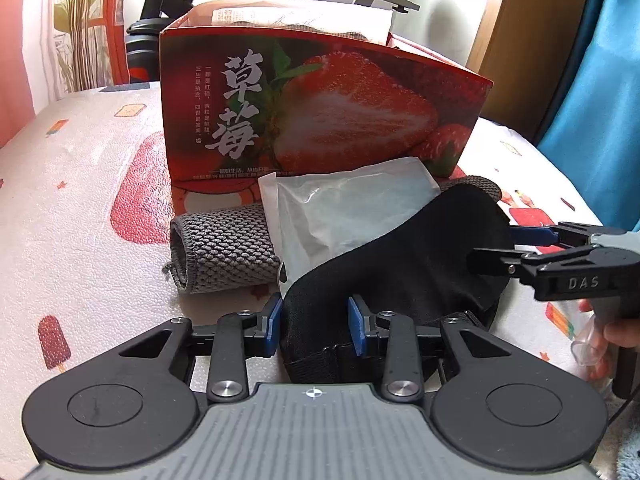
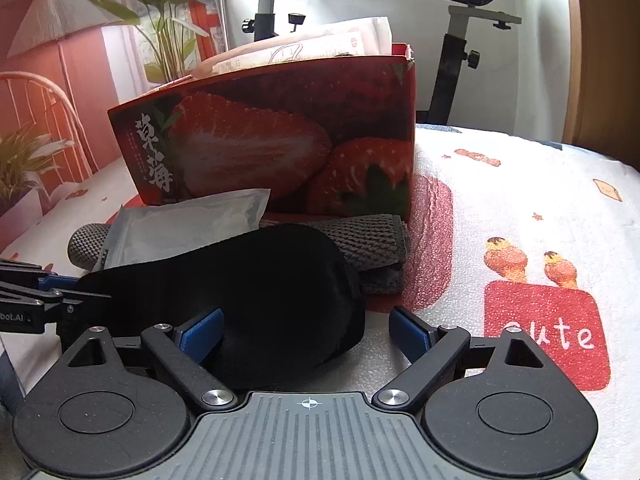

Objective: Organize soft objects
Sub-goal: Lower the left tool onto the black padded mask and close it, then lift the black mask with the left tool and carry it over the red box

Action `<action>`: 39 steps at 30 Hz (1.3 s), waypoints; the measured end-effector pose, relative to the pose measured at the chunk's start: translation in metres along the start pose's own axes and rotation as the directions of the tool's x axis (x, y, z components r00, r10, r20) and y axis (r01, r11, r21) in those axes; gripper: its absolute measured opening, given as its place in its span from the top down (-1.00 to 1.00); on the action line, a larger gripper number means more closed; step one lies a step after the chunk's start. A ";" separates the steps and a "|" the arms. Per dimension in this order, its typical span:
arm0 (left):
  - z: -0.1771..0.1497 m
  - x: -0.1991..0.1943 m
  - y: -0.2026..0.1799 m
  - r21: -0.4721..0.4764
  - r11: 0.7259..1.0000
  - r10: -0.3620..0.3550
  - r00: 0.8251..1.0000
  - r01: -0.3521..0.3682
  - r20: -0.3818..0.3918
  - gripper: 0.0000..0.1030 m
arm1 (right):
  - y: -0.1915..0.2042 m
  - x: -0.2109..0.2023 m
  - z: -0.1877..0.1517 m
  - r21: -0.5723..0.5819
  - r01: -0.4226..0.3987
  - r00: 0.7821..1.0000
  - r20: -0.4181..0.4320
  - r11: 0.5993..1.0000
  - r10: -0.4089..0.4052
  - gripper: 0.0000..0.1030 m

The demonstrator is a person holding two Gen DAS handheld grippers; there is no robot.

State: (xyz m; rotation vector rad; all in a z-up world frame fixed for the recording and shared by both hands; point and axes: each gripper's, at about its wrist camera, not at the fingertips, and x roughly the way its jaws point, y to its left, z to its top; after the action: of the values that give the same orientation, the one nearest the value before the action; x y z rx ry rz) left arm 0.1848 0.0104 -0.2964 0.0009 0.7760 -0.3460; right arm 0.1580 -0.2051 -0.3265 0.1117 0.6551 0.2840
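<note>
Printed tablecloth [image 2: 500, 208]; black eye mask [image 1: 400, 256] half-hiding grey cloth [image 1: 228, 252].

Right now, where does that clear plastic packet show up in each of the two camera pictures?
Left wrist view: the clear plastic packet lies center, leaning over the grey knitted roll, behind the black eye mask.
Right wrist view: the packet sits left of center, above the mask.
Shared landmark: the strawberry box directly behind it.

Both wrist views low, close, facing strawberry box [image 1: 320, 108] — shared, opposite sides
</note>
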 end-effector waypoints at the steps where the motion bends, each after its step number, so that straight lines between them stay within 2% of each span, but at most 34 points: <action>1: 0.001 0.001 0.000 0.007 1.000 0.004 1.000 -0.004 0.002 0.29 | -0.001 0.001 0.002 0.006 -0.007 1.000 -0.002 1.000 0.007 -0.71; 7: 0.004 0.005 0.003 0.016 1.000 -0.002 1.000 0.002 -0.007 0.27 | -0.003 0.007 0.016 -0.004 -0.023 1.000 0.006 1.000 0.023 -0.71; 9: 0.005 0.005 0.005 0.009 1.000 -0.008 1.000 0.008 -0.008 0.26 | 0.000 0.008 0.019 -0.016 -0.033 0.999 0.010 0.999 0.033 -0.66; 10: 0.005 0.006 0.005 0.010 1.000 -0.008 1.000 0.008 -0.009 0.25 | 0.001 0.009 0.020 -0.024 -0.035 0.999 0.013 0.999 0.035 -0.51; 11: 0.005 0.006 0.005 0.010 1.000 -0.008 1.000 0.008 -0.010 0.25 | 0.003 0.009 0.020 -0.032 -0.032 0.999 0.013 0.999 0.032 -0.23; 14: 0.006 0.006 0.006 -0.002 1.000 -0.008 1.000 0.008 -0.012 0.24 | 0.009 0.009 0.014 -0.062 -0.003 1.000 0.010 0.998 0.004 0.30; 16: 0.007 0.006 0.006 -0.016 1.000 -0.007 1.000 0.006 -0.018 0.21 | 0.013 0.007 0.009 -0.084 0.021 1.000 0.012 0.996 -0.020 0.52; 17: 0.007 0.006 0.007 -0.020 1.000 -0.006 1.000 0.005 -0.019 0.19 | 0.014 0.005 0.006 -0.091 0.028 1.000 0.015 0.995 -0.026 0.55; 21: 0.010 0.004 0.013 -0.067 0.998 -0.010 0.999 0.008 -0.034 0.00 | 0.016 0.001 -0.002 -0.092 0.042 0.999 0.031 0.995 -0.040 0.61; 25: 0.011 -0.001 0.028 -0.186 0.982 -0.039 0.998 0.028 -0.052 0.00 | 0.020 0.002 -0.008 -0.121 0.073 0.997 0.045 0.990 -0.069 0.61; 29: 0.006 -0.008 0.036 -0.250 0.968 -0.053 0.997 0.039 -0.050 -0.01 | 0.019 0.003 -0.009 -0.123 0.075 0.997 0.046 0.990 -0.070 0.61; 35: 0.003 -0.007 0.023 -0.215 0.975 -0.076 0.996 0.062 -0.053 -0.01 | 0.018 0.003 -0.009 -0.124 0.069 0.997 0.047 0.990 -0.064 0.61; 39: 0.004 -0.004 0.009 -0.157 0.986 -0.058 0.996 0.048 -0.061 -0.06 | 0.017 0.002 -0.009 -0.119 0.061 0.997 0.046 0.991 -0.056 0.61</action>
State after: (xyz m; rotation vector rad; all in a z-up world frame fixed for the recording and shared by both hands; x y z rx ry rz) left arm 0.1872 0.0201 -0.2920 -0.1561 0.8671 -0.3363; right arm 0.1500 -0.1886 -0.3317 -0.0170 0.5968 0.2636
